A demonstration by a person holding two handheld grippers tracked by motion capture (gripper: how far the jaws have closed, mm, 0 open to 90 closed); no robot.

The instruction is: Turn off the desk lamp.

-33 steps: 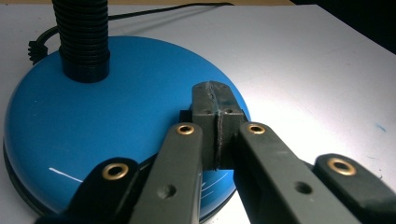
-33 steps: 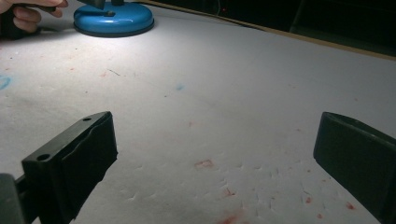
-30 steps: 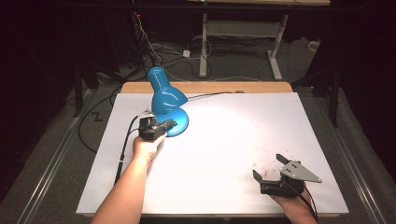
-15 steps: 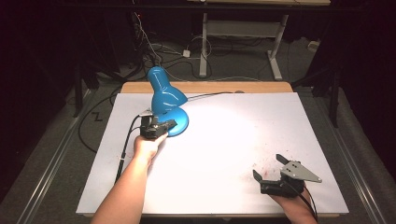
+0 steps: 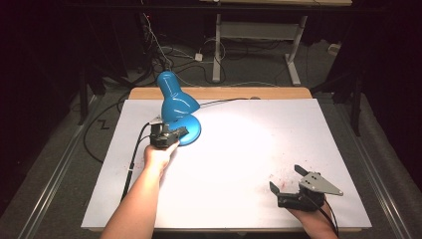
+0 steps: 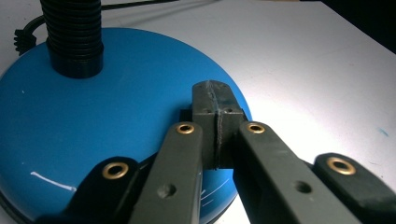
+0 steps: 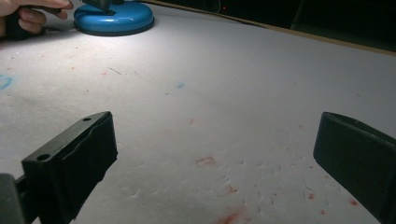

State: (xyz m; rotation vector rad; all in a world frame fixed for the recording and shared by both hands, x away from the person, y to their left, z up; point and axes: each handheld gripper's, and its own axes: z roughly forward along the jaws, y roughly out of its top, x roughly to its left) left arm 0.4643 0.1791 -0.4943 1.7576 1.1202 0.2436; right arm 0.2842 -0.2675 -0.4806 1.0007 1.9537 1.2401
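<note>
Nearest, at the table's near right corner: right gripper [image 5: 288, 180], jaws spread wide over bare white tabletop [image 5: 249, 164] flecked with red and blue marks, nothing between them. Farther left, past mid-table: left gripper [image 5: 175, 133], jaws pressed together with tips resting on the round base [image 6: 116, 116] of a blue desk lamp [image 5: 175, 104], gripping nothing visible; black ribbed neck [image 6: 74, 37] rising from the base's far side, shade leaning up and away toward the table's far left. Beyond: black lamp cord [image 5: 224, 102] trailing right along the wooden far edge [image 5: 219, 93], then floor cables [image 5: 199, 55] and desk legs [image 5: 293, 55].

Overhead view, two low gripper closeups
</note>
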